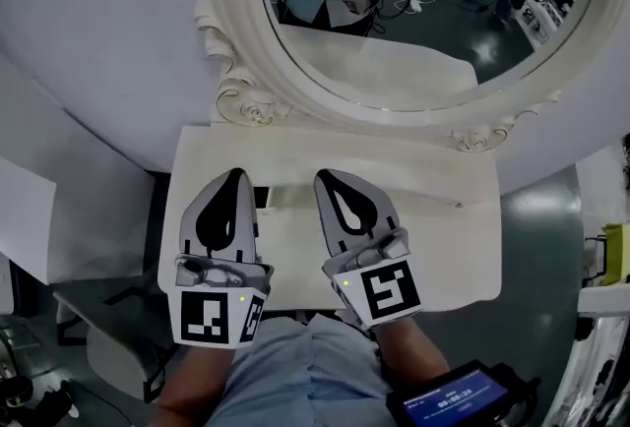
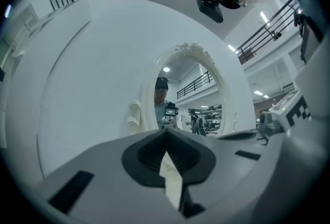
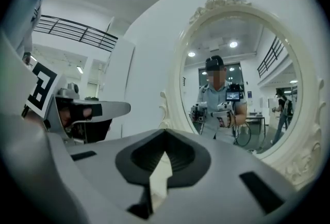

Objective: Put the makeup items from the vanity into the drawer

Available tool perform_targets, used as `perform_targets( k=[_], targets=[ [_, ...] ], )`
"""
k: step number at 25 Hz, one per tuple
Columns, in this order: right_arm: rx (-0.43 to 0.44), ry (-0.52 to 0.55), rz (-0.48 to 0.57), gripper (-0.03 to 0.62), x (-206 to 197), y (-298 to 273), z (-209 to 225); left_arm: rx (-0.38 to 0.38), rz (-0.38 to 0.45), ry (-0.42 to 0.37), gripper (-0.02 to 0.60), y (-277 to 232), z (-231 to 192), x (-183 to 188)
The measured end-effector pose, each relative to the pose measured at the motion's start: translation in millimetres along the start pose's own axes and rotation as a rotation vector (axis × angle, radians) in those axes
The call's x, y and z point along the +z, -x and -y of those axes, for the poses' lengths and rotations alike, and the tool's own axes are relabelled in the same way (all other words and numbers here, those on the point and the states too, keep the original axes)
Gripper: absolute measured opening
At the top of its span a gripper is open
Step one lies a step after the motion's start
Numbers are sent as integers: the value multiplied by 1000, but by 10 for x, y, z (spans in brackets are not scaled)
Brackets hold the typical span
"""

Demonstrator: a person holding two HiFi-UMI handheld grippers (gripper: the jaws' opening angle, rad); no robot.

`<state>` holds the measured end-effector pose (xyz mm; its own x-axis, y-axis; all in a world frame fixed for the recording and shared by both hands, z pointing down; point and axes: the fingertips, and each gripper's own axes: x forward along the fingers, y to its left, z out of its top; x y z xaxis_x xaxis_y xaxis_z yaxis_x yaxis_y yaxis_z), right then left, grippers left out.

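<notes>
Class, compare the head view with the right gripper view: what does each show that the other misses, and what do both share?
Only the head view shows the white vanity top, the left gripper and right gripper side by side from above, and a blue-lit screen by the person's waist. Only the right gripper view shows the mirror's carved crest, the reflected person's cap, and that gripper's jaws closed with nothing between them. Both show the oval mirror and the left gripper's marker cube.
</notes>
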<state>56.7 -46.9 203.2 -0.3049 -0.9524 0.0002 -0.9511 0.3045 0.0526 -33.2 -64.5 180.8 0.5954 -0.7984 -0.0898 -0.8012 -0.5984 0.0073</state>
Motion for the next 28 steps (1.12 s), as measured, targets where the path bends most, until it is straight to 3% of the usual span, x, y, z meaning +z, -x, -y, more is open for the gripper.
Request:
perform_targets(
  k=[3, 10, 28],
  targets=[
    [-10, 29, 68, 2, 172, 94, 24, -13, 37, -21, 0, -11, 118, 116],
    [-22, 39, 106, 2, 312, 292, 100, -29, 56, -46, 0, -8, 360, 200],
    [-21, 13, 113, 2, 271, 385, 242, -18, 48, -52, 0, -57, 456, 171]
  ],
)
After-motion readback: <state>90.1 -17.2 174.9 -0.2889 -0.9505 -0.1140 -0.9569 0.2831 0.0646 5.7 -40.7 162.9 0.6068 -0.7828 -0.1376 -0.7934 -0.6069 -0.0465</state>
